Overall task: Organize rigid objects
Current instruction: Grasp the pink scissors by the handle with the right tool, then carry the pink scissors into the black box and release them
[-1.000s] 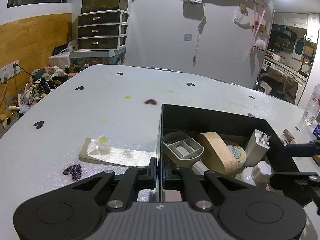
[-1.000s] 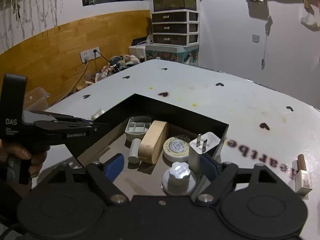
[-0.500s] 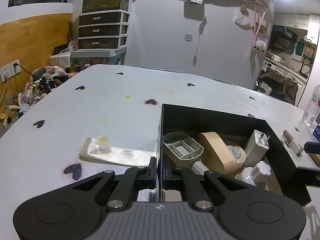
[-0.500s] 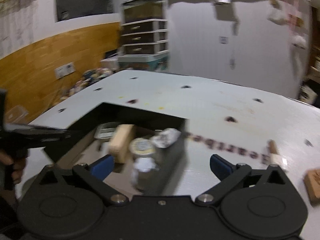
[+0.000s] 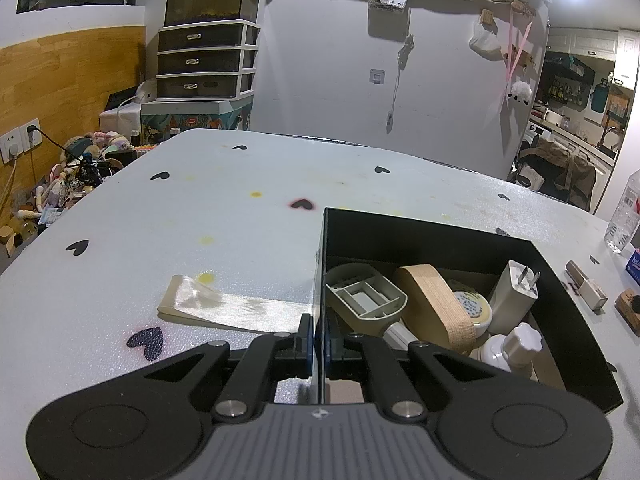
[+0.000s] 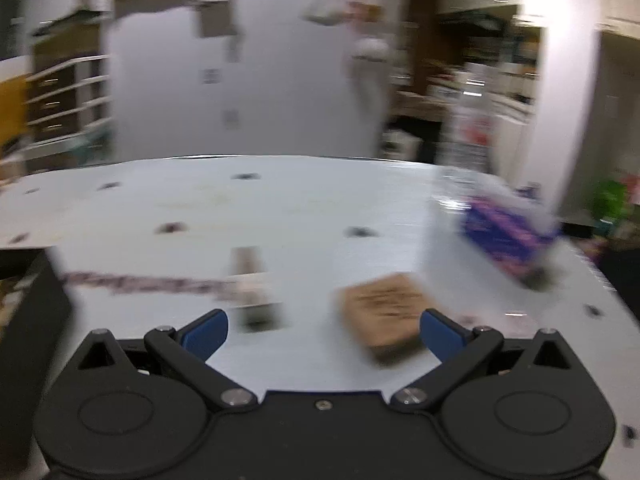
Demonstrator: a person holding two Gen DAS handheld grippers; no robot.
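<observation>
My left gripper (image 5: 319,346) is shut on the near left wall of a black box (image 5: 400,236). The box holds a grey plastic tray (image 5: 366,295), a wooden block (image 5: 434,305), a round tin (image 5: 472,307), a white plug adapter (image 5: 514,296) and a white knobbed bottle (image 5: 510,349). My right gripper (image 6: 323,333) is open and empty above the white table. In its blurred view a brown wooden block (image 6: 386,314) lies by the right finger and a small brown-and-white stick (image 6: 252,284) ahead of the left finger. The box corner (image 6: 28,304) shows at far left.
A clear folded plastic strip (image 5: 232,306) lies on the table left of the box. A purple box (image 6: 508,236) and a water bottle (image 5: 624,216) stand toward the table's right edge. Drawers and clutter stand beyond the table.
My right gripper has swung right, away from the box, and now faces the wooden block and the stick. The left gripper stays shut on the box wall.
</observation>
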